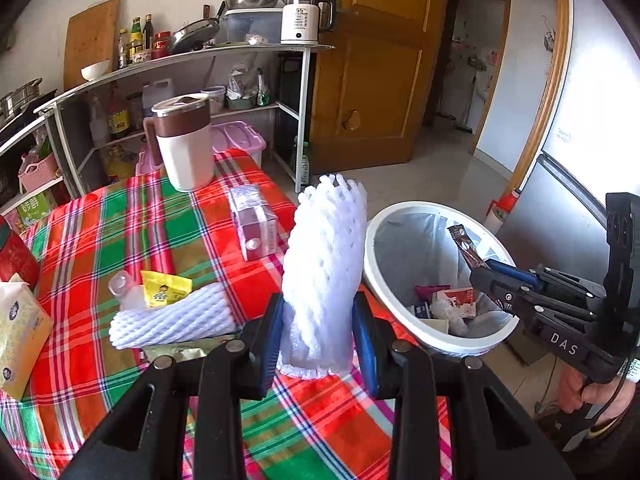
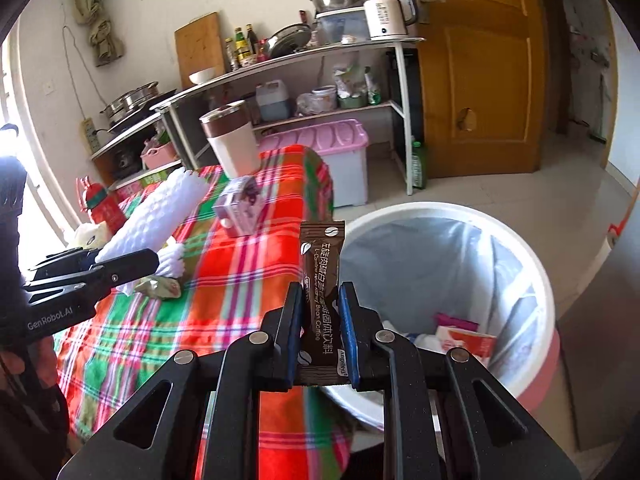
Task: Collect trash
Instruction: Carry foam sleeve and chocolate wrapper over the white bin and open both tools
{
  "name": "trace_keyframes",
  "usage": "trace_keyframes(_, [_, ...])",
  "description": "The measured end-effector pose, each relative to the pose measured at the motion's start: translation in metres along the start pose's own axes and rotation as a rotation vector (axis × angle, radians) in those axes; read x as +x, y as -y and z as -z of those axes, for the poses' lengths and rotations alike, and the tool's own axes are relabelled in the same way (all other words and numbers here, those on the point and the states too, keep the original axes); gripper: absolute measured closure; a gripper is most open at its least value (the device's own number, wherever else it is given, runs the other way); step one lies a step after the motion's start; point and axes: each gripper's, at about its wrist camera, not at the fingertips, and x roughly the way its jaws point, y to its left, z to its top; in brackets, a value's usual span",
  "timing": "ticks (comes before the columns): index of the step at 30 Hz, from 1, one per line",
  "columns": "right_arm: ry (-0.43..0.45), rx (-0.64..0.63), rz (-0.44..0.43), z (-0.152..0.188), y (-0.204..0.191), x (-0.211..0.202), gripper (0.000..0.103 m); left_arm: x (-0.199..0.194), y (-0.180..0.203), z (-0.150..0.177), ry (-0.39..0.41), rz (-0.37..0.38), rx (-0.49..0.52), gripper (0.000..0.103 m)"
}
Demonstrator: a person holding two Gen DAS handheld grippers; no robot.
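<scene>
My left gripper (image 1: 318, 308) is shut on a white foam fruit net (image 1: 324, 264) and holds it upright above the plaid table's right edge, next to the white trash bin (image 1: 372, 272). My right gripper (image 2: 320, 300) is shut on a brown coffee sachet (image 2: 322, 280) and holds it over the bin's near rim (image 2: 400, 210); it also shows in the left wrist view (image 1: 480, 272) over the bin. The lined bin holds several wrappers (image 1: 444, 304). A second foam net (image 1: 172, 318), a yellow packet (image 1: 164, 288) and a crumpled wrapper (image 2: 158, 286) lie on the table.
On the plaid tablecloth (image 1: 120, 220) stand a brown-and-white jug (image 1: 182, 140), a small purple carton (image 1: 254, 220) and a tissue pack (image 1: 20, 340). A metal shelf rack (image 1: 192, 60) with kitchenware stands behind, a pink-lidded storage box (image 2: 336, 160) beside the table, a wooden door (image 1: 380, 60) beyond.
</scene>
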Motion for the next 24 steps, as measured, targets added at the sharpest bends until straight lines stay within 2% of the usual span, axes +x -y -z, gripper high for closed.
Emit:
trace_keyframes(8, [-0.015,0.05,0.06,0.0,0.039,0.001,0.084,0.028,0.052,-0.006,-0.034,0.084,0.041,0.068])
trace_keyframes(11, [-0.028,0.068,0.079,0.001,0.053,0.004,0.084,0.038,0.068,-0.008,-0.044,0.088,0.069,0.068])
trace_keyframes(17, [-0.06,0.091,0.109,0.003,0.073,0.013,0.084,0.057,0.085,-0.011,-0.077,0.106,0.086,0.068])
trace_keyframes(24, [-0.082,0.092,0.139,0.003,0.083,0.025,0.083,0.072,0.09,-0.012,-0.104,0.122,0.06,0.068])
